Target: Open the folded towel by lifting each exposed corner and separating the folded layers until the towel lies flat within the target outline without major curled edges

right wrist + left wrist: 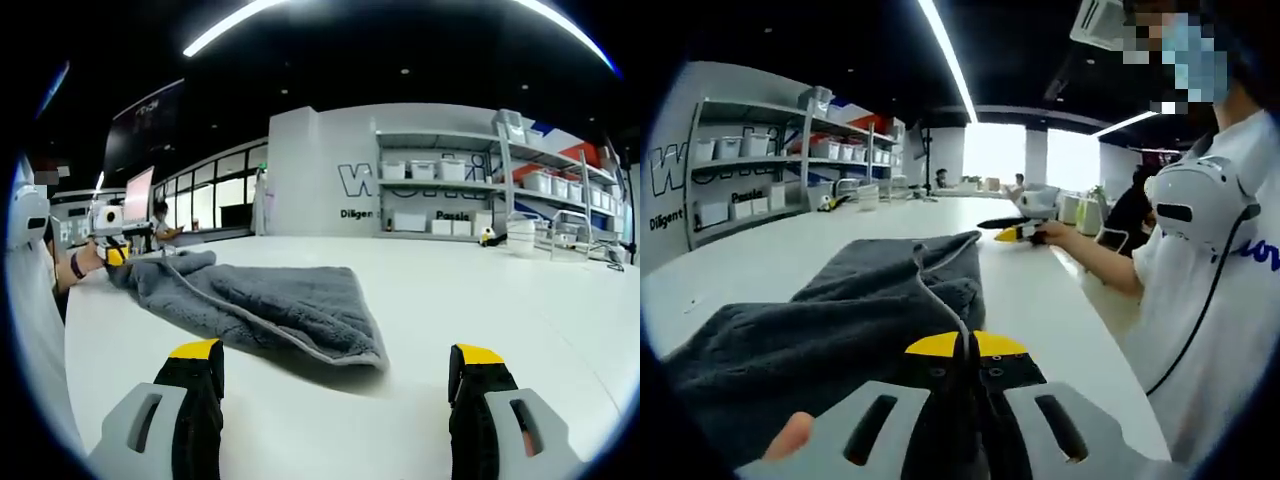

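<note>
A dark grey towel (840,330) lies crumpled on the white table (1050,300). My left gripper (966,345) is shut on its pale hemmed edge, which rises from between the yellow tips. In the right gripper view the same towel (270,300) stretches from the centre toward the far left, where the left gripper (113,250) holds its end in a person's hand. My right gripper (337,352) stands open, jaws wide apart, just short of the towel's near folded corner, with nothing between them. It also appears over the table's far side as the right gripper (1018,232).
The person (1210,300) stands at the table's right side, with a thumb (790,435) beside my left gripper. Metal shelves (450,190) with white bins line the back wall. Bare white table (500,310) spreads right of the towel. Other people sit far back by the windows.
</note>
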`<state>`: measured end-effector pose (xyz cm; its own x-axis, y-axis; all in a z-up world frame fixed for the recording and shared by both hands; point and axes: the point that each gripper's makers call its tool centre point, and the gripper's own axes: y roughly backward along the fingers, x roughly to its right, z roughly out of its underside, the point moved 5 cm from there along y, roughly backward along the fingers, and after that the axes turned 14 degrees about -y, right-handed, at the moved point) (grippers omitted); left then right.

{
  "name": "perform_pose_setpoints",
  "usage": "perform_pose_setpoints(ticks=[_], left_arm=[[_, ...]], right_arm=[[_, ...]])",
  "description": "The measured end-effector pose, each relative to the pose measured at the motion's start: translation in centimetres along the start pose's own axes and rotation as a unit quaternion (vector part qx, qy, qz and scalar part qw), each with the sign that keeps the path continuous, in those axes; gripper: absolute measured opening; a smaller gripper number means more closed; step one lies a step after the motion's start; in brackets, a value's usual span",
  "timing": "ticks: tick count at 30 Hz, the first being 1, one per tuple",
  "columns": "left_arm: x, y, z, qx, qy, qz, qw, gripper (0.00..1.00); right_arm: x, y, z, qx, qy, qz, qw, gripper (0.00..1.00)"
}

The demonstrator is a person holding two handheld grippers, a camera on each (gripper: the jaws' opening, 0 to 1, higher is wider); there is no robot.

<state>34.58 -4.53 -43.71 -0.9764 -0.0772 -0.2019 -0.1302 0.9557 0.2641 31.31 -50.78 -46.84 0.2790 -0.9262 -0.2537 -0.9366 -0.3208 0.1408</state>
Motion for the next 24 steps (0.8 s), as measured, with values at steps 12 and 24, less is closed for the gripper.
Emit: perform_pose_setpoints(ticks=[12,24], left_arm=[[3.5,0.0,0.1,0.011,-0.012,0.092,0.9957,0.03],[5.4,-0.1,1.0,-0.017,-0.019,0.142,0.9896,0.03]], right_arm=[[0.0,0.1,0.0,0.000,0.000,0.001,1.0000,0.95],[-0.1,0.1,0.0,0.001,0.001,0.000,1.0000,0.95]])
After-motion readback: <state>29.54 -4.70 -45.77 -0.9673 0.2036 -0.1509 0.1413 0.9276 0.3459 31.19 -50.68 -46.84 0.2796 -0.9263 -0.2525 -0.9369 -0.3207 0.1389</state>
